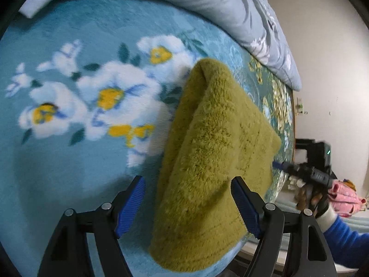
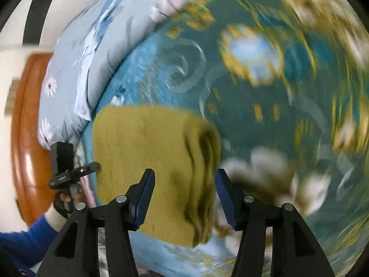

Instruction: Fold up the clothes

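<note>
A folded olive-green fleecy cloth [image 1: 214, 157] lies on the blue flowered bed cover [image 1: 69, 46]. In the left wrist view my left gripper [image 1: 188, 204] is open, its blue pads on either side of the cloth's near end. The right gripper [image 1: 276, 164] shows at the cloth's right edge. In the right wrist view, which is blurred, the cloth [image 2: 147, 157] lies flat with its layered edge to the right, and my right gripper [image 2: 184, 198] is open above that edge. The left gripper [image 2: 96, 166] shows at the cloth's left edge.
A grey-blue flowered quilt [image 1: 230, 7] is bunched along the far side of the bed. A brown wooden bed frame [image 2: 25, 127] stands at the left. Pink clothing [image 1: 343, 196] lies beyond the bed's right edge, near a white wall [image 1: 327, 57].
</note>
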A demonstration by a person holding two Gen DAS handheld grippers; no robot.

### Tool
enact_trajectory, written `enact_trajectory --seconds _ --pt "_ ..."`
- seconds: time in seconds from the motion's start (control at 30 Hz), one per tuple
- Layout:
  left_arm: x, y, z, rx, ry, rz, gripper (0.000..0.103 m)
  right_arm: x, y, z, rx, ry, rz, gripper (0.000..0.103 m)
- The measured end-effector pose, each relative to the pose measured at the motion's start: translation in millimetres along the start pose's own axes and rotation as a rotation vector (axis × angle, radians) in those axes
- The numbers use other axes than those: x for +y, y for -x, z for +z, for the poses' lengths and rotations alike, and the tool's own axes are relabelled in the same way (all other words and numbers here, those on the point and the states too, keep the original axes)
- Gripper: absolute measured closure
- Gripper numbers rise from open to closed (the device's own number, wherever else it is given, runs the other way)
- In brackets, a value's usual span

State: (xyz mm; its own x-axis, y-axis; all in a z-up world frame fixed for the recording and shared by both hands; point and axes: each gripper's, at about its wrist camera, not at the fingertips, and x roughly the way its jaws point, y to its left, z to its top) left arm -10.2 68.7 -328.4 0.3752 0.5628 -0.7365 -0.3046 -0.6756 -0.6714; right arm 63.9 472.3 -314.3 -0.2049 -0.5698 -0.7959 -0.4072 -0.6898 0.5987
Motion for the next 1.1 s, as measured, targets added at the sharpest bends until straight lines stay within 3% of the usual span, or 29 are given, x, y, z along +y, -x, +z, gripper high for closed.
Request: enact_trajectory --seconds 0.17,0.5,0.6,0.67,0.83,1.1 --pt "-5.6 -19.4 1.3 0.044 -0.026 -0.01 0.024 -21.8 -23.4 -32.6 -0.01 -0.095 0.101 0.047" --pt "-6.4 -27.4 5.1 0.031 -0.013 -0.027 0.025 -18.7 -40.4 -12.9 -0.041 -0.085 0.187 0.044" --pt "-4.7 -25.7 2.3 0.004 0.011 -0.034 0.036 -15.8 -42.3 -9.9 -0.056 -0.11 0.198 0.045" --pt "-6.4 -24.1 -0.9 -0.015 0.01 -0.02 0.046 -12.8 -44.3 -9.4 -0.062 -0.144 0.206 0.057" --pt "-11.9 -15.2 -6.8 -0.052 0.021 -0.035 0.066 -0.4 -40.9 -9.9 -0.076 -0.194 0.214 0.068" --pt "-37.6 9.2 -28.0 -0.103 0.035 -0.06 0.07 50.4 -9.8 -11.2 -0.084 -0.149 0.179 0.07"
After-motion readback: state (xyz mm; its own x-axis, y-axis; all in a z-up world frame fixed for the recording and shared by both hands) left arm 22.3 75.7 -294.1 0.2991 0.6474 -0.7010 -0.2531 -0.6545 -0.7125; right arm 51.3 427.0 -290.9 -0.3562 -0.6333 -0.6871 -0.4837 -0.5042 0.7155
